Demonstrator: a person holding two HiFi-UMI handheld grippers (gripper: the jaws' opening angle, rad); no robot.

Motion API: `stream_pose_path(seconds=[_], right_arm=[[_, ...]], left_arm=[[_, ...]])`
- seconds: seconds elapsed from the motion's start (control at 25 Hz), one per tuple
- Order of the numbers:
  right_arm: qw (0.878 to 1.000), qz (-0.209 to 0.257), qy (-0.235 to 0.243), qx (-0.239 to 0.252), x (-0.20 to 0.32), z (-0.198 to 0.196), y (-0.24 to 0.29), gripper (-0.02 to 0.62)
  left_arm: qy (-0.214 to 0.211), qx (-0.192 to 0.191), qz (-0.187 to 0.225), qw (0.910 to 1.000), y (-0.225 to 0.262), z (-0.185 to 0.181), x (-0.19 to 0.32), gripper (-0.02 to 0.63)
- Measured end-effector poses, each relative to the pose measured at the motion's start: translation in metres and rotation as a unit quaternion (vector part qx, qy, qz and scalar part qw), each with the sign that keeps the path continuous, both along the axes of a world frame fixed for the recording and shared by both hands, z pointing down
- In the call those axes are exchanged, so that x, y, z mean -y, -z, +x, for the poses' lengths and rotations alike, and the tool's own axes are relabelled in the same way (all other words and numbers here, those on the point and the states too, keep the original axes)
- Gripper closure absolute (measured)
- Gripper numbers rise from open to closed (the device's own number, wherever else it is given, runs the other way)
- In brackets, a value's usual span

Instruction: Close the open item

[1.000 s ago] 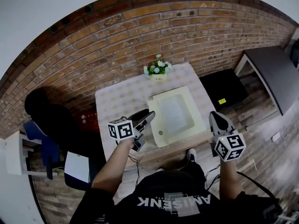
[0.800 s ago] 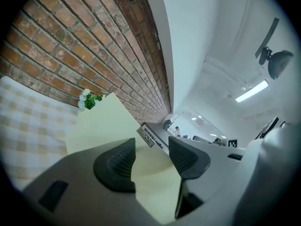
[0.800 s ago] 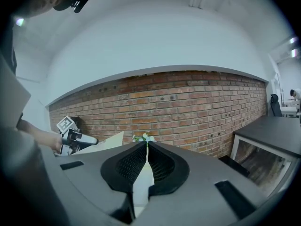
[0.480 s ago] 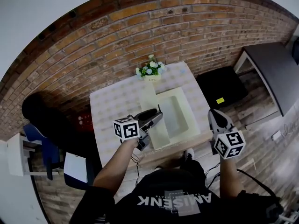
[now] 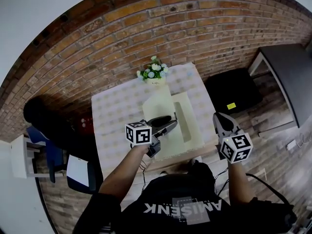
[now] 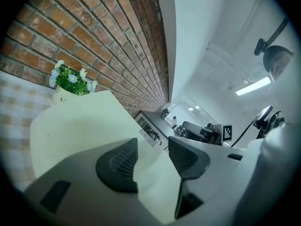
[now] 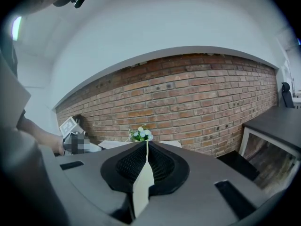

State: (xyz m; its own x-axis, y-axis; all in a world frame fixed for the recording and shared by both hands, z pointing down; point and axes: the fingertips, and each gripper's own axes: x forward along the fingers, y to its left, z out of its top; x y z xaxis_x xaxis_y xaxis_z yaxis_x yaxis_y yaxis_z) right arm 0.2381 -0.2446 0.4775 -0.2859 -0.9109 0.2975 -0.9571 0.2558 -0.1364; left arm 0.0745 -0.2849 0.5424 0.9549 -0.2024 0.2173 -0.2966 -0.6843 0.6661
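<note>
The open item is a pale cream hinged case (image 5: 195, 123) on the checked table (image 5: 114, 116). Its left half, the lid (image 5: 156, 108), is tilted up steeply over the base. My left gripper (image 5: 169, 122) is open and lies against the lid's outer face. In the left gripper view that gripper (image 6: 153, 147) has its pads apart, and the cream lid (image 6: 80, 121) fills the space ahead and under them. My right gripper (image 5: 218, 117) hovers off the case's right side, apart from it. In its own view the right gripper (image 7: 146, 145) looks shut, with only a cream sliver in the gap.
A small pot of white flowers (image 5: 152, 74) stands at the table's far edge by the brick wall. A dark desk (image 5: 287, 72) and a black box (image 5: 231, 94) lie to the right. A blue chair (image 5: 46, 155) is on the left.
The lid has swung up from lying flat on the left to steeply raised over the base. My left gripper moved right with it. The right gripper shifted slightly left.
</note>
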Motion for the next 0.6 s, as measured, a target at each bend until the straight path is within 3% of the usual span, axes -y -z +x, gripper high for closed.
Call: stream_pose_path(seconds=[0.6], right_arm=[[0.994, -0.074, 0.076, 0.018, 0.037, -0.001, -0.077, 0.552]], left_arm=[[0.005, 0.056, -0.023, 0.9981, -0.052, 0.055, 0.008, 0.393]])
